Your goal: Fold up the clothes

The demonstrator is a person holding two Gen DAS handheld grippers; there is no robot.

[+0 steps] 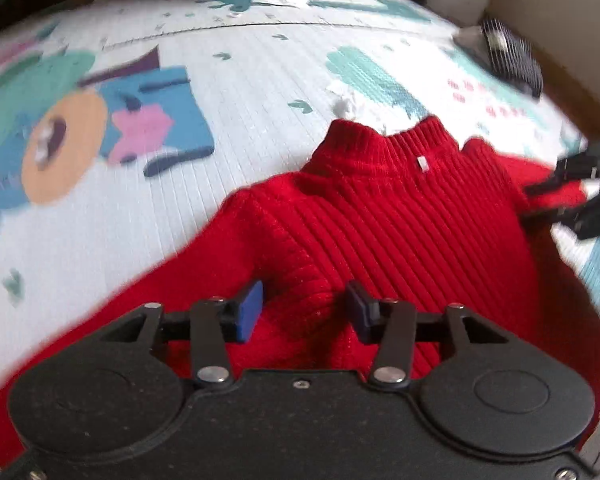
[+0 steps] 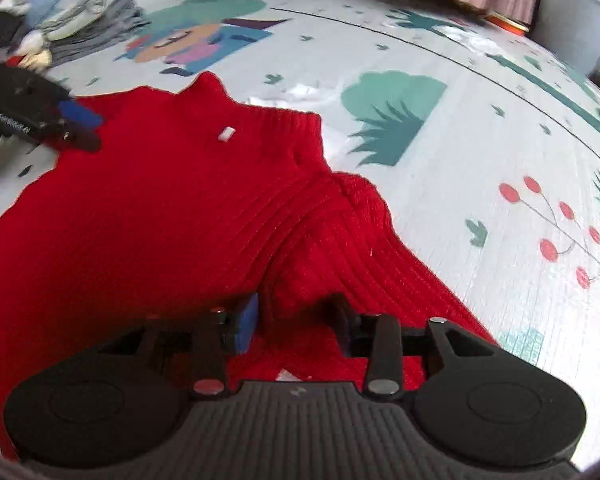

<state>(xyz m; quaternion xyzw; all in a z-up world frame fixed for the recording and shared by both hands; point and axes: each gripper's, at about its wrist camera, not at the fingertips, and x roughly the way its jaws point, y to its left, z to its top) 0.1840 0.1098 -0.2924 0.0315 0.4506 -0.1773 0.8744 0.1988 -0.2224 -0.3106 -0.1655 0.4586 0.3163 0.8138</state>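
A red ribbed sweater point(image 1: 380, 216) lies spread on a printed play mat point(image 1: 240, 92), collar away from me, with a small white tag at the neck. My left gripper point(image 1: 306, 312) is open, its jaws low over the sweater's left shoulder area. The sweater also shows in the right wrist view point(image 2: 172, 208). My right gripper point(image 2: 296, 320) is open over the sweater's right shoulder and sleeve. The right gripper appears in the left wrist view point(image 1: 572, 196) at the sweater's right edge. The left gripper appears in the right wrist view point(image 2: 72, 124) at the sweater's left edge.
A stack of folded grey and white clothes point(image 2: 92, 20) sits at the mat's far left. A grey bin point(image 2: 572, 20) stands at the far right. A black-and-white patterned object point(image 1: 512, 56) lies on the mat's far right edge. The mat point(image 2: 460, 140) has cartoon prints.
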